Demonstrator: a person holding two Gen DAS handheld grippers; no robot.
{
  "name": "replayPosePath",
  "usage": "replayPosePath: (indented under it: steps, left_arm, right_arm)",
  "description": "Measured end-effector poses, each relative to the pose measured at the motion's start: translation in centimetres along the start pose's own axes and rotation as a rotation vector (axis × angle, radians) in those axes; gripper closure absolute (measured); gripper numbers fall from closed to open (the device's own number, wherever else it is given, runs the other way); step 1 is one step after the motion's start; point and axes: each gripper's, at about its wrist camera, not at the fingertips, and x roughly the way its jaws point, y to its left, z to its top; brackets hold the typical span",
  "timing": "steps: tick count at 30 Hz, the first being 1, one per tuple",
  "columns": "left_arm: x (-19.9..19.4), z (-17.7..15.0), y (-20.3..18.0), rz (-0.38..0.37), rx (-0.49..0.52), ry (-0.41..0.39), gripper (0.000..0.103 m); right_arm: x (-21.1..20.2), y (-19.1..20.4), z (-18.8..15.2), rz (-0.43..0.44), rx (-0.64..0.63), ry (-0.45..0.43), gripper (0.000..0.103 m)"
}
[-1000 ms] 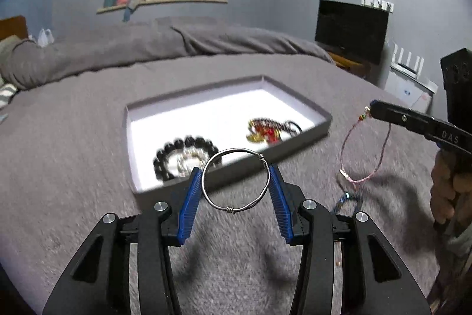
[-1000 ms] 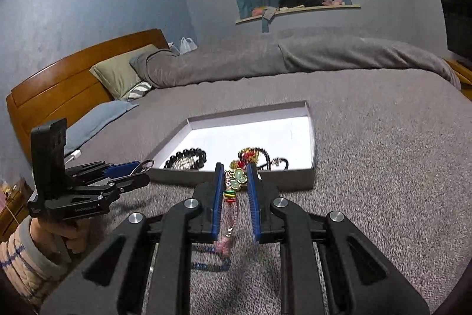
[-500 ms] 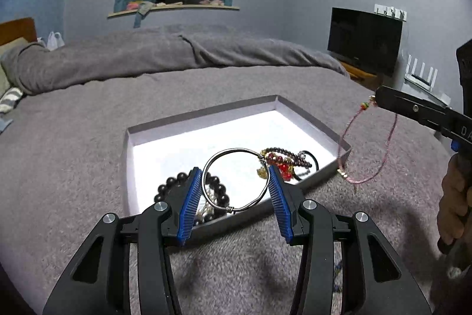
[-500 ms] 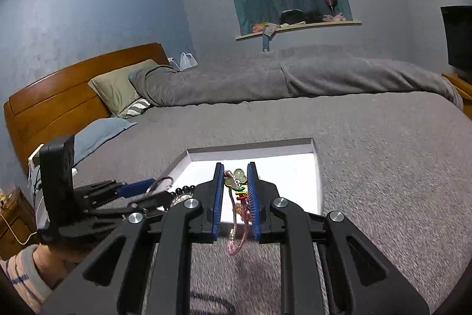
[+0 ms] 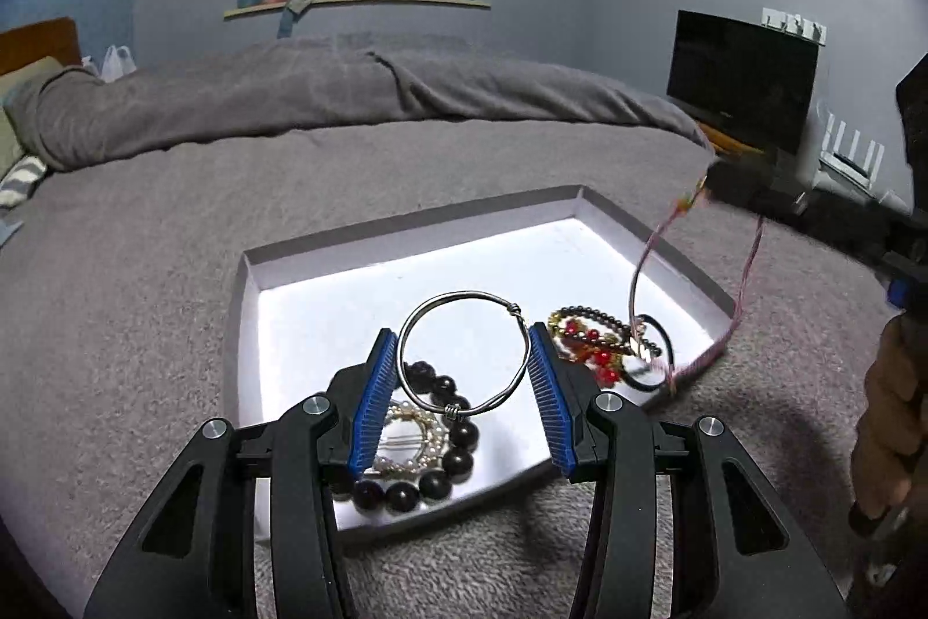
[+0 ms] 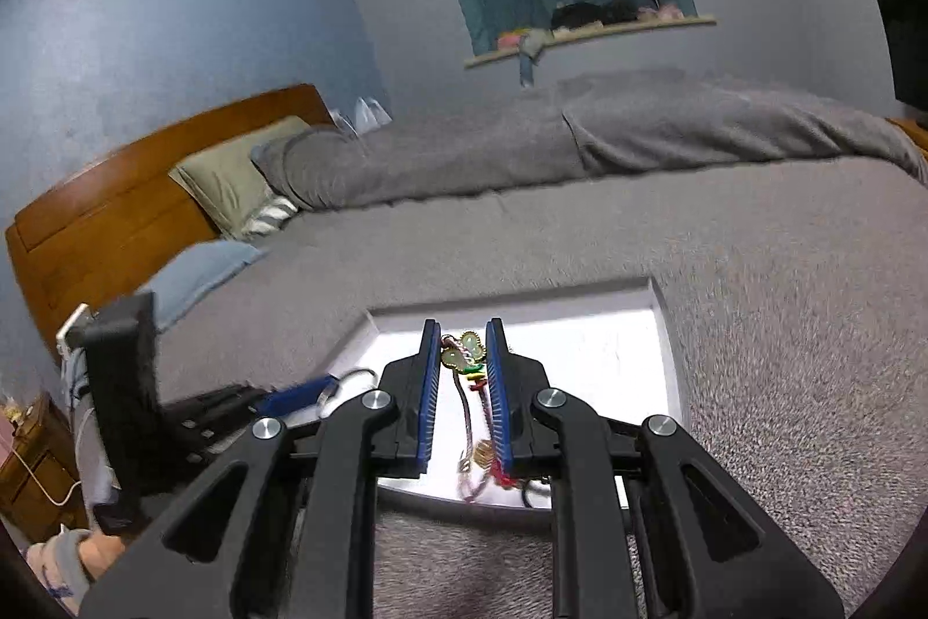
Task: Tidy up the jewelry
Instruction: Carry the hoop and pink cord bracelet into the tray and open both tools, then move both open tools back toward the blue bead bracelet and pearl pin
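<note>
Holding a silver wire bangle between its blue pads, the left tool sits over the near end of a shallow white tray that's lying on the grey bed. The jaws are about half apart, and the bangle fills that gap side to side. Right under it in the tray there's a chunky black bead bracelet wrapped around a little pearl one, plus a red and gold beaded piece with a black loop off to the right.

The right tool is pinched narrow on a pink cord bracelet with a green clover charm up near the tips. Its cord hangs down over the tray's near right corner, the low end blurry, so can't tell if it's touching the red piece. In the left view that same bracelet dangles as a big loop across the tray's right wall.

A hand shows at the right edge gripping the handle.
</note>
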Motion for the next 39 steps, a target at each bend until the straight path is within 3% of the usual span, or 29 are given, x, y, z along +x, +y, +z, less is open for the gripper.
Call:
replayPosePath:
  steps: [7, 17, 25, 28, 30, 32, 34, 35, 39]
  left_arm:
    - [1.3, -0.5, 0.5, 0.002, -0.012, 0.048, 0.056]
    - [2.3, -0.9, 1.0, -0.012, -0.038, 0.111, 0.056]
    - [2.4, -1.1, 1.2, -0.014, -0.039, 0.117, 0.056]
    - [2.3, -1.2, 1.3, -0.009, -0.042, 0.118, 0.047]
    - [2.0, -1.1, 1.2, -0.006, -0.039, 0.109, 0.039]
    - [1.7, -1.1, 1.1, -0.009, -0.032, 0.103, 0.037]
    - [1.4, -1.1, 0.9, -0.010, -0.026, 0.100, 0.032]
    - [1.2, -1.1, 0.9, -0.011, -0.024, 0.098, 0.026]
    - [0.0, -1.4, 0.5, -0.006, -0.013, 0.079, 0.026]
  right_arm:
    - [2.9, -3.3, -2.2, -0.068, 0.083, 0.112, 0.087]
    - [3.3, -4.1, -2.9, -0.089, 0.115, 0.130, 0.087]
    - [3.4, -4.4, -3.0, -0.095, 0.126, 0.132, 0.087]
    - [3.6, -4.8, -3.1, -0.107, 0.139, 0.136, 0.086]
    - [3.7, -5.1, -3.3, -0.120, 0.151, 0.139, 0.082]
    - [3.6, -5.3, -3.3, -0.118, 0.160, 0.136, 0.067]
    - [3.1, -5.3, -3.2, -0.117, 0.163, 0.118, 0.061]
    - [2.8, -5.2, -3.1, -0.116, 0.158, 0.108, 0.059]
    - [1.7, -5.3, -3.2, -0.119, 0.158, 0.089, 0.057]
